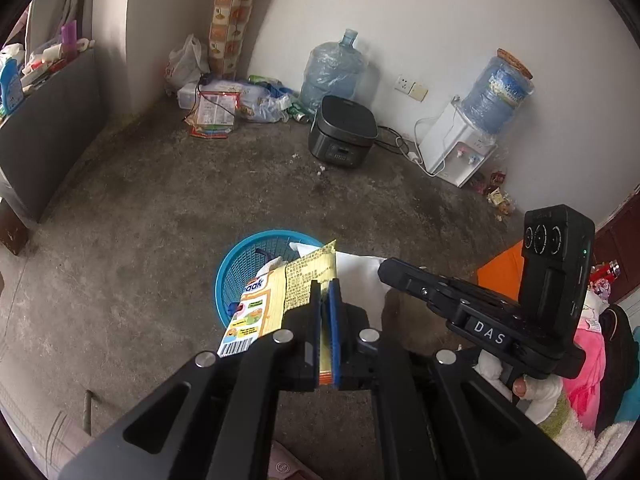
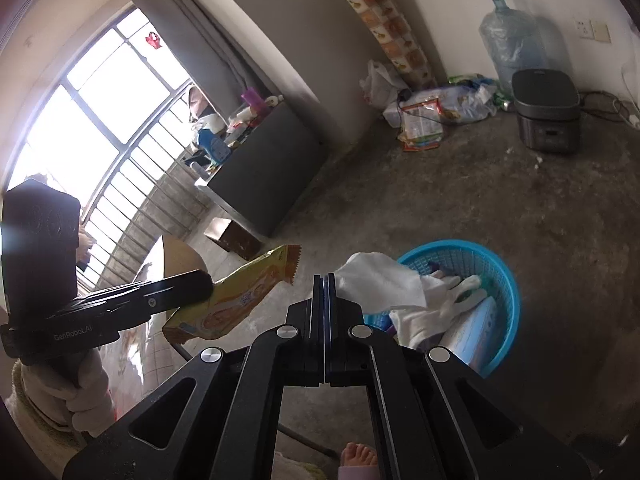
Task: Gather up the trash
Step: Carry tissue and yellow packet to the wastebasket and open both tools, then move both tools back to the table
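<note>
In the left wrist view my left gripper (image 1: 326, 290) is shut on a yellow snack wrapper (image 1: 276, 300), which hangs over the near rim of a blue mesh basket (image 1: 236, 268) on the concrete floor. To its right, my right gripper (image 1: 386, 272) pinches a white tissue (image 1: 360, 280). In the right wrist view the right gripper (image 2: 325, 280) is shut on that tissue (image 2: 376, 282), just left of the basket (image 2: 506, 276). White gloves (image 2: 440, 300) and paper lie inside the basket. The left gripper (image 2: 202, 286) holds the wrapper (image 2: 248, 292) further left.
A black rice cooker (image 1: 342, 132), a water jug (image 1: 332, 70) and a white dispenser (image 1: 460, 144) stand along the far wall. Bags and packets (image 1: 224, 106) fill the corner. A dark cabinet (image 1: 44, 136) stands at left. A bare foot (image 2: 360, 456) is near the bottom edge.
</note>
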